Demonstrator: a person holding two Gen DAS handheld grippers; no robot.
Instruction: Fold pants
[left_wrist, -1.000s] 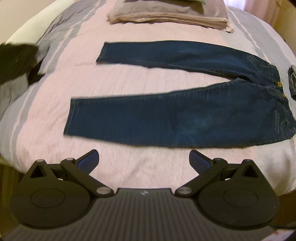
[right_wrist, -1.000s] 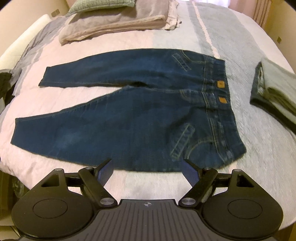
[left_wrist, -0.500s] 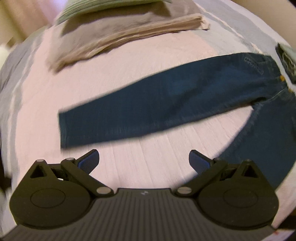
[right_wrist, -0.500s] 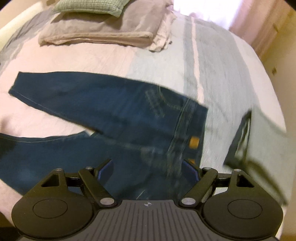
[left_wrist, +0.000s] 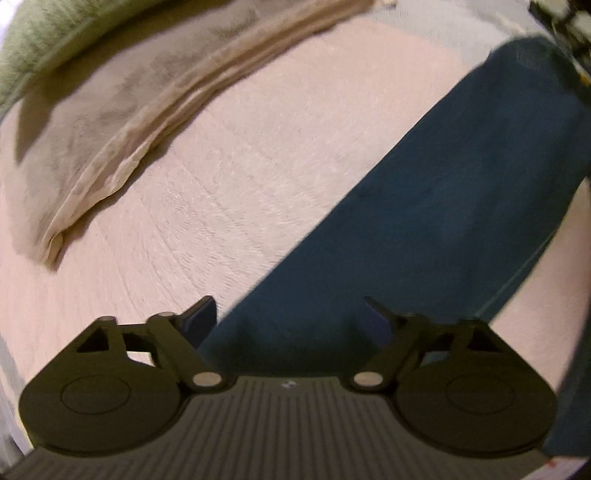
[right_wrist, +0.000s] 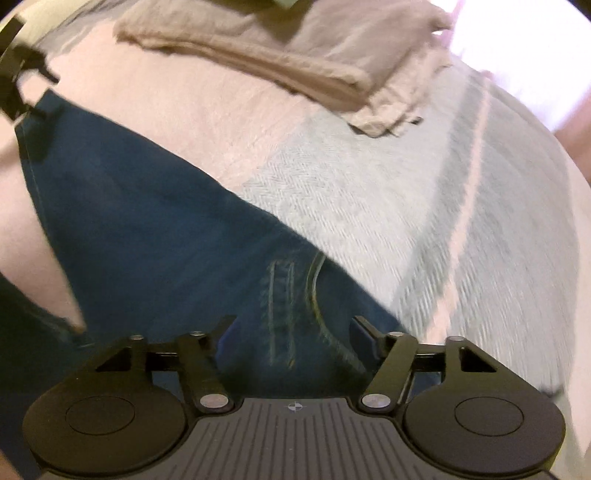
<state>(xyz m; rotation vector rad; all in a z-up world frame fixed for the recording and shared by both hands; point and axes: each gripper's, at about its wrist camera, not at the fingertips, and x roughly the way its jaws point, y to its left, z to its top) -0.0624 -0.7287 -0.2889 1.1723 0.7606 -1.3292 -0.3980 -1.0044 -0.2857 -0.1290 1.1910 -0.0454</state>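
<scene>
Bed (left_wrist: 229, 177): covered by a pink bedspread, with a pale grey-green striped section (right_wrist: 369, 206) on the right wrist view's far side.
Folded blanket (left_wrist: 110, 110): beige, lying at the far end of the bed; a green pillow (left_wrist: 44, 40) sits on top.
Jeans (left_wrist: 443, 206): dark blue denim, spread flat on the bedspread. One leg runs diagonally in the left view; the stitched pocket area (right_wrist: 295, 295) shows in the right view.
Left claw (left_wrist: 290, 315): fingers spread wide, empty, directly over the leg's hem end.
Right claw (right_wrist: 291, 332): fingers spread wide, empty, low over the pocket stitching.
Image quality: both views motion-blurred.
</scene>
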